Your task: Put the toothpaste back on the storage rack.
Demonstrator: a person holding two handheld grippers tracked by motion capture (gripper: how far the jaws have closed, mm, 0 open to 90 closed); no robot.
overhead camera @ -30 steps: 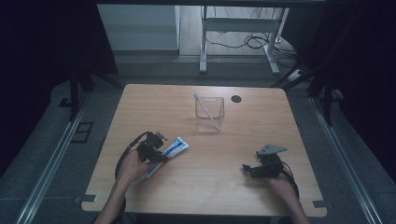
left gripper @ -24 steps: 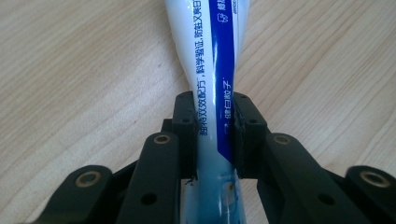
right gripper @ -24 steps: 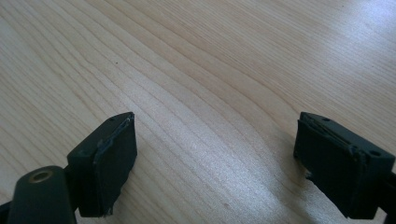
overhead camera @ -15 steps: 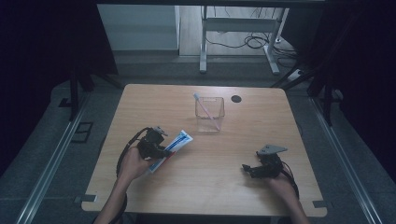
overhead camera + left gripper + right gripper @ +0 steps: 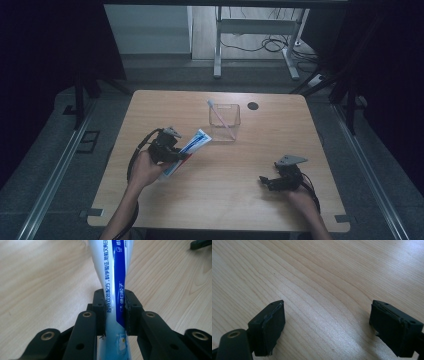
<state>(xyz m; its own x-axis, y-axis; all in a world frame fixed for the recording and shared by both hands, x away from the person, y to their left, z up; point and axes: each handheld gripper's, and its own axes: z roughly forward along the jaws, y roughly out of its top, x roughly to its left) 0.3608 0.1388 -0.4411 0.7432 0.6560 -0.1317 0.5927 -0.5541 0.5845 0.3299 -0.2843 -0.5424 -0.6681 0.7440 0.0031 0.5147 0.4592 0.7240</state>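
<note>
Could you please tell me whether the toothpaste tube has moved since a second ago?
Yes. The toothpaste tube, clamped in the left gripper, has tilted up and its far end has come nearer the clear container, which stayed put.

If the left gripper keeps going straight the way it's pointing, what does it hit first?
Probably the clear container with the toothbrush; the left gripper and its toothpaste tube aim toward it, though depth is unclear.

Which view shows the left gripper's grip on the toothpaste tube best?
The left gripper view: both pads press the toothpaste tube, its print readable. The high view shows the tube small, slanting out of the left gripper toward the clear container.
</note>
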